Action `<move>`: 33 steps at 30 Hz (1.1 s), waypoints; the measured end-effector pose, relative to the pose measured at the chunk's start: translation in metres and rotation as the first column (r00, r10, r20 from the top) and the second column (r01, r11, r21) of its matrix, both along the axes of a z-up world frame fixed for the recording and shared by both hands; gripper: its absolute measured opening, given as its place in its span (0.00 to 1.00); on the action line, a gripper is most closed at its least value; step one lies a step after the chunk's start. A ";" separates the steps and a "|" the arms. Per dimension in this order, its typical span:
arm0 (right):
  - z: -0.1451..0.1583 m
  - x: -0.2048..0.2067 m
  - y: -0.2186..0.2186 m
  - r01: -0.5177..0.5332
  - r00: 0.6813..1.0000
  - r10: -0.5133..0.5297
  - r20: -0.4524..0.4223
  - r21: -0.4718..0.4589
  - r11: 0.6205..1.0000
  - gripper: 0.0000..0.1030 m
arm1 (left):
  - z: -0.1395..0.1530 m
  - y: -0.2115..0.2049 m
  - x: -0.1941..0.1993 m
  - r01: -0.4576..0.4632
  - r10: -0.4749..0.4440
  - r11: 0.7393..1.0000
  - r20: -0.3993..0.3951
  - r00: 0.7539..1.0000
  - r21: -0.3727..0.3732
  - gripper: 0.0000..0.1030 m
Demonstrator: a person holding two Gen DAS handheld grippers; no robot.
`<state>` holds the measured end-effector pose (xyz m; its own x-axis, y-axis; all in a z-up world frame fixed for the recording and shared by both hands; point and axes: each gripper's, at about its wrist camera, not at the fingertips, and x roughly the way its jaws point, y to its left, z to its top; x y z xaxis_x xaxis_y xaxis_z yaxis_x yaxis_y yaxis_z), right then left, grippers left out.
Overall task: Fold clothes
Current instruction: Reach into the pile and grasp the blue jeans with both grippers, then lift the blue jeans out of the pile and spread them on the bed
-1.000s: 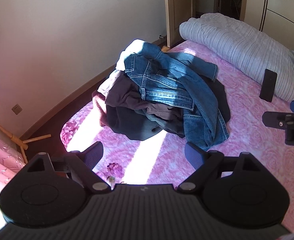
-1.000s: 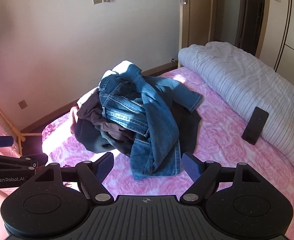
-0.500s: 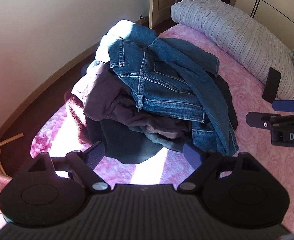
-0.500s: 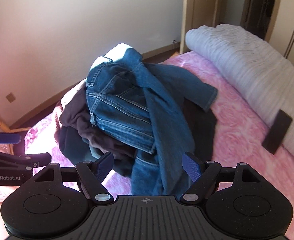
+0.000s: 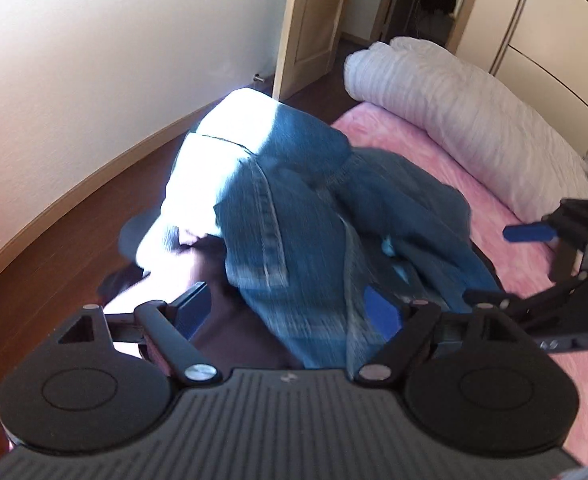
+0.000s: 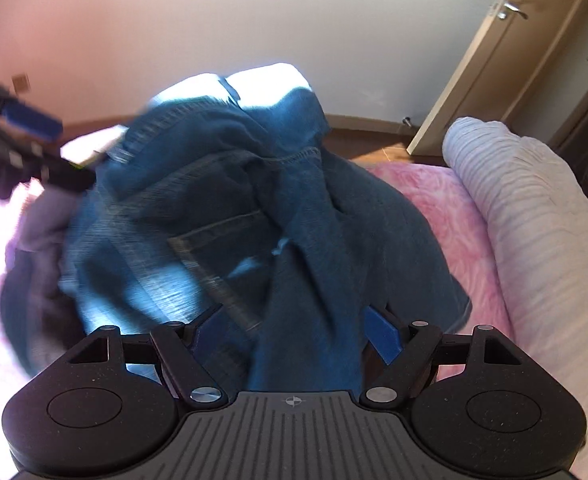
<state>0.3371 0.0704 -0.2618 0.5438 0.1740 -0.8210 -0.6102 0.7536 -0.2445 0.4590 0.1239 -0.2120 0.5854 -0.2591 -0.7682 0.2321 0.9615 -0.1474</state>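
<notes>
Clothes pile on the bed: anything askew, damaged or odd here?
Nothing damaged. The denim jacket lies crumpled on top of dark garments, unfolded, at the edge of the pink bed. Both views are motion-blurred. Left tool and right tool are open.

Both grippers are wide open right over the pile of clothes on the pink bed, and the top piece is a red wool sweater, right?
Not quite. The top piece is a blue denim garment, not a red wool sweater; the right wrist view shows its stitched seams. The rest holds: left gripper and right gripper are open over the pile on the pink bed.

Motion blur smears the denim jacket [image 5: 294, 240] and dark garments [image 5: 221, 320] beneath.
</notes>
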 end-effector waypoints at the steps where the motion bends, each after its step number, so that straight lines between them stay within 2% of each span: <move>1: -0.009 0.012 0.000 -0.013 1.000 0.013 -0.006 -0.014 1.000 0.76 | -0.006 -0.001 0.008 0.012 -0.012 1.000 0.001 1.000 -0.009 0.78; 4: -0.029 0.035 0.001 -0.037 0.999 0.037 -0.018 -0.037 0.999 0.76 | -0.022 -0.006 0.020 0.040 -0.040 0.999 0.004 0.999 0.008 0.74; 9: -0.061 0.071 0.002 -0.074 0.997 0.072 -0.040 -0.072 0.995 0.76 | -0.032 -0.017 0.016 0.099 -0.107 0.990 0.076 0.991 0.096 0.74; 11: -0.064 0.077 0.002 -0.069 0.997 0.066 -0.043 -0.071 0.995 0.75 | -0.029 -0.021 0.011 0.123 -0.135 0.985 0.096 0.986 0.121 0.56; 12: -0.064 0.079 0.001 -0.061 0.997 0.057 -0.058 -0.060 0.996 0.61 | -0.027 -0.023 0.010 0.137 -0.150 0.982 0.101 0.984 0.128 0.48; 13: -0.063 0.080 0.000 -0.058 0.995 0.054 -0.084 -0.041 0.997 0.44 | -0.024 -0.026 0.008 0.150 -0.165 0.979 0.105 0.981 0.136 0.31; 14: -0.061 0.080 0.000 -0.053 0.994 0.049 -0.095 -0.039 0.998 0.29 | -0.022 -0.028 0.006 0.164 -0.180 0.976 0.110 0.977 0.143 0.23; 15: -0.058 0.079 0.000 -0.048 0.995 0.043 -0.087 -0.054 0.997 0.18 | -0.019 -0.031 0.006 0.178 -0.195 0.972 0.109 0.975 0.151 0.21; 16: -0.055 0.079 -0.001 -0.041 0.995 0.036 -0.090 -0.051 0.998 0.16 | -0.014 -0.032 0.004 0.189 -0.208 0.970 0.116 0.971 0.150 0.15; 19: -0.030 0.076 -0.015 0.012 0.997 -0.011 -0.079 0.014 1.000 0.10 | 0.007 -0.034 -0.008 0.229 -0.252 0.963 0.167 0.953 0.144 0.13; 22: 0.007 0.054 -0.038 0.027 0.999 -0.025 -0.031 0.076 0.997 0.08 | 0.034 -0.042 -0.042 0.308 -0.332 0.942 0.229 0.915 0.135 0.13; 26: 0.060 -0.010 -0.088 0.076 0.996 -0.082 0.025 0.167 0.983 0.08 | 0.071 -0.064 -0.111 0.429 -0.444 0.896 0.274 0.853 0.116 0.13; 29: 0.093 -0.072 -0.135 0.147 0.987 -0.159 0.036 0.222 0.964 0.08 | 0.096 -0.092 -0.177 0.532 -0.540 0.839 0.285 0.792 0.112 0.13; 33: 0.113 -0.181 -0.210 0.307 0.948 -0.319 0.002 0.269 0.913 0.08 | 0.122 -0.145 -0.271 0.679 -0.678 0.727 0.257 0.689 0.099 0.13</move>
